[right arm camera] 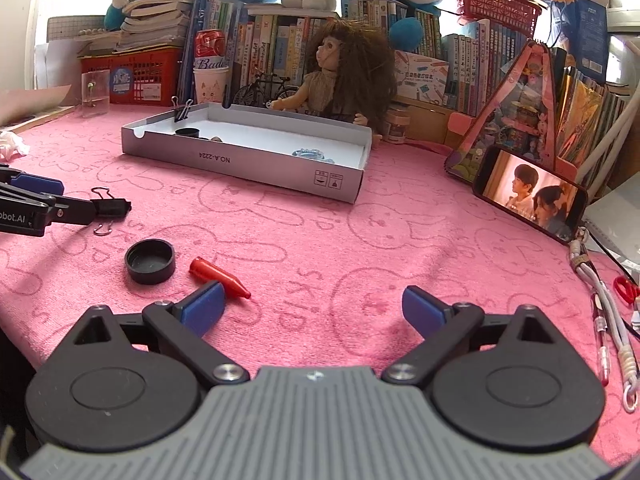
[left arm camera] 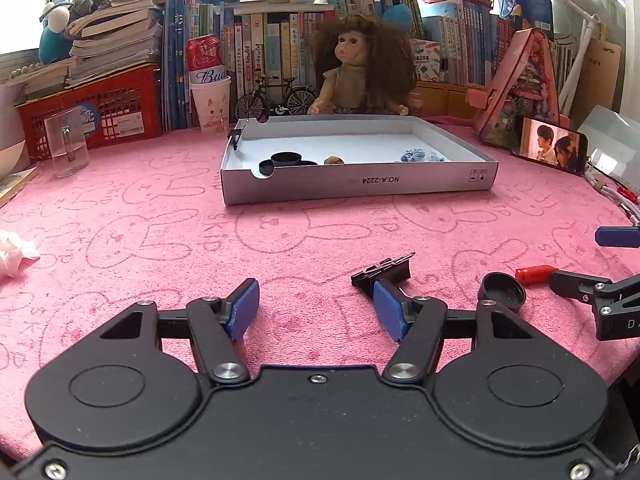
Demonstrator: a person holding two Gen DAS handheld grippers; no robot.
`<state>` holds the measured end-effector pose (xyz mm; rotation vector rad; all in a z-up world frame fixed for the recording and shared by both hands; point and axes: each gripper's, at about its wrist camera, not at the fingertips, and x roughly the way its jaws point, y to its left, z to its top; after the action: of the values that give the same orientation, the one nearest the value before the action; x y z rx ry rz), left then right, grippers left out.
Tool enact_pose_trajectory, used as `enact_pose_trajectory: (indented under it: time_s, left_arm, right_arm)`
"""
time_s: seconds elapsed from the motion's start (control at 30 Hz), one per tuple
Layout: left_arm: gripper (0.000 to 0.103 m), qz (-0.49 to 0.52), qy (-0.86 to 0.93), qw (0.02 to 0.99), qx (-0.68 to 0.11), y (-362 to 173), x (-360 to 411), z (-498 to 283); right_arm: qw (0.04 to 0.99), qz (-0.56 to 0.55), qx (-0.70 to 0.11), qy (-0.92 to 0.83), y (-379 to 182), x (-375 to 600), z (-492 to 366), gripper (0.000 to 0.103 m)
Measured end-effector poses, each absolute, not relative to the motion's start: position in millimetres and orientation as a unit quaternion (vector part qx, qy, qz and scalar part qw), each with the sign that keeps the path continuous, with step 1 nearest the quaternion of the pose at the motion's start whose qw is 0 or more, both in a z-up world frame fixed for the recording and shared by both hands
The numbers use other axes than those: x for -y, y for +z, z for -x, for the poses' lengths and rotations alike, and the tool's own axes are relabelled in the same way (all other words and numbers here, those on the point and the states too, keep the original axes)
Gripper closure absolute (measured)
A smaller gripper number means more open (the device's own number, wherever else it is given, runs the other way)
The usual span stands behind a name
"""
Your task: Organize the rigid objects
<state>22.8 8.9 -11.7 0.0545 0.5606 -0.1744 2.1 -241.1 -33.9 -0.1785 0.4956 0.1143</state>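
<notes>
My left gripper (left arm camera: 316,308) stands open low over the pink cloth, with nothing between its blue pads. A black binder clip (left arm camera: 384,270) lies just past the tip of its right finger; the right wrist view shows this clip (right arm camera: 114,207) against that finger of the left gripper (right arm camera: 78,198). A black round cap (left arm camera: 502,290) (right arm camera: 150,260) and a red crayon (left arm camera: 536,274) (right arm camera: 220,276) lie to the right. My right gripper (right arm camera: 314,308) (left arm camera: 592,260) is open and empty, its left finger beside the crayon. The white box (left arm camera: 360,184) (right arm camera: 240,156) holds black caps, a brown nut-like piece and a blue scrunchie.
A phone (right arm camera: 532,200) playing video leans at the right. A glass beaker (left arm camera: 66,146) and a crumpled tissue (left arm camera: 16,256) are at the left. A doll (left arm camera: 360,64), books and a red basket (left arm camera: 108,108) line the back. Cables and red scissors (right arm camera: 626,288) lie at far right.
</notes>
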Motion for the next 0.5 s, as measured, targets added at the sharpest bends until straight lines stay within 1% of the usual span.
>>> enact_pose_trajectory:
  time_s: [0.27, 0.5]
  left_arm:
    - [0.042, -0.029, -0.077, 0.958, -0.275, -11.0, -8.8, -28.5]
    - [0.042, -0.012, -0.083, 0.961, -0.263, -2.3, -5.6, -17.0]
  right_arm:
    - [0.964, 0.064, -0.258, 0.019, -33.4, 242.3, -17.9, 0.004]
    - [0.964, 0.007, -0.264, 0.0, -26.0, 242.3, -15.3, 0.004]
